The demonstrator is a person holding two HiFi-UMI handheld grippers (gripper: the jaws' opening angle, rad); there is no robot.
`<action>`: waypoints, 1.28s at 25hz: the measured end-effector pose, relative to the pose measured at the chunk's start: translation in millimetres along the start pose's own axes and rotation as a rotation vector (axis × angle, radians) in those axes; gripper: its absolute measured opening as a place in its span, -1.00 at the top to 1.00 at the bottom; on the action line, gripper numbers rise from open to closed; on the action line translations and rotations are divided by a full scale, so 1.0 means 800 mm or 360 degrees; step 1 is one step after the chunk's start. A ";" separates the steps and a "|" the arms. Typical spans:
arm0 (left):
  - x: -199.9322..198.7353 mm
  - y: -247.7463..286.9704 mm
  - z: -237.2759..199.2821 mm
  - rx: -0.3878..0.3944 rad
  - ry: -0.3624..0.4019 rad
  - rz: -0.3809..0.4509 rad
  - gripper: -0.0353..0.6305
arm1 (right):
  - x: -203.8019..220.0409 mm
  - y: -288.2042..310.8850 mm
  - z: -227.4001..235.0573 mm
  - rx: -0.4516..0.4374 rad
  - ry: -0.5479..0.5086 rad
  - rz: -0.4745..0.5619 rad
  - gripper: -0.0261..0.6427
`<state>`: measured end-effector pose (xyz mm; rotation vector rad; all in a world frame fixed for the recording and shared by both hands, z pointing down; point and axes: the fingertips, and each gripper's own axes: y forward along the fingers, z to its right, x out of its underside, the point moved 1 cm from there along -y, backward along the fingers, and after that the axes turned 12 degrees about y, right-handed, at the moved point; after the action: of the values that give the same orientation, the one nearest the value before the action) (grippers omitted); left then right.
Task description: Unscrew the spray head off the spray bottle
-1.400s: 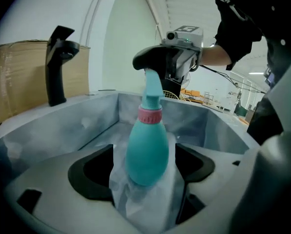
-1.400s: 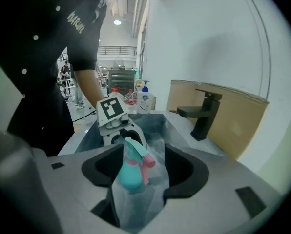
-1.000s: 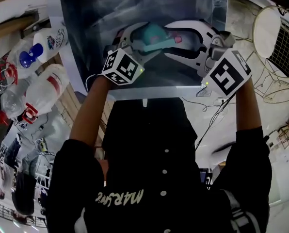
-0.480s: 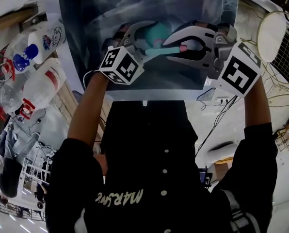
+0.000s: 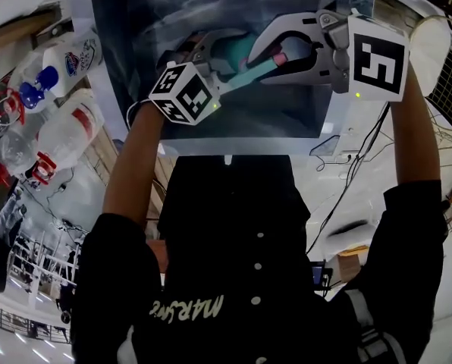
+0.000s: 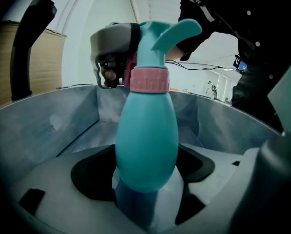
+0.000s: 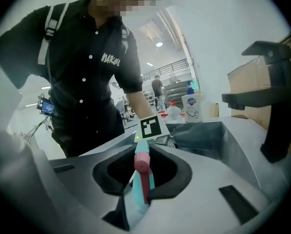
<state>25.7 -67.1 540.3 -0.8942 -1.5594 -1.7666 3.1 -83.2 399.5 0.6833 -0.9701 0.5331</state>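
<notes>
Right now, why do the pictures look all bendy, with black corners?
Head view: the wide lens bends the room's edges; the grey bin is dim. Left gripper view: the spray bottle is sharp, corners black. Right gripper view: the spray head is slightly soft, the bright background washed out.

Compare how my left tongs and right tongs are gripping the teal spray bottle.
The left tongs clamp the spray bottle's fat teal body; the right tongs pinch its slim spray head. The left tongs stand wide around that body; the right tongs, which have just been closing, are nearly together. Both hold one bottle.
</notes>
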 end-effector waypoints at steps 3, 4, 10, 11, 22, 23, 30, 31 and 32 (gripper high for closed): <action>0.003 -0.001 -0.003 -0.0031 -0.0009 -0.0018 -0.26 | 0.008 -0.008 0.011 0.0227 0.0114 -0.0026 0.46; 0.004 -0.002 -0.004 -0.0039 -0.0012 -0.0022 -0.26 | 0.012 -0.015 0.014 0.0347 0.0148 -0.0024 0.38; -0.003 0.001 -0.005 -0.0081 -0.0039 -0.0015 -0.26 | -0.016 -0.069 0.004 0.1310 0.0430 0.0466 0.00; -0.003 0.001 -0.006 -0.0089 -0.0046 -0.0015 -0.26 | -0.019 -0.070 -0.001 0.1450 0.0500 0.0538 -0.03; -0.007 0.003 -0.010 -0.0175 -0.0086 -0.0018 -0.26 | 0.001 -0.010 -0.009 0.2200 0.0915 0.0681 -0.15; -0.007 0.003 -0.010 -0.0182 -0.0087 -0.0023 -0.26 | 0.006 -0.006 -0.005 0.2224 0.0930 0.0630 -0.15; -0.005 0.003 -0.009 -0.0210 -0.0105 -0.0063 -0.26 | 0.012 -0.004 0.014 0.2359 0.0862 0.0534 0.01; -0.005 0.003 -0.009 -0.0209 -0.0113 -0.0062 -0.26 | 0.012 -0.003 0.015 0.2350 0.0851 0.0530 0.03; -0.005 0.003 -0.009 -0.0208 -0.0119 -0.0062 -0.26 | 0.011 -0.003 0.015 0.2339 0.0843 0.0523 0.04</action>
<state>29.5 -74.3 537.8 -1.0089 -1.5314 -1.9002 1.9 -92.8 411.1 1.5589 -0.0235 1.6666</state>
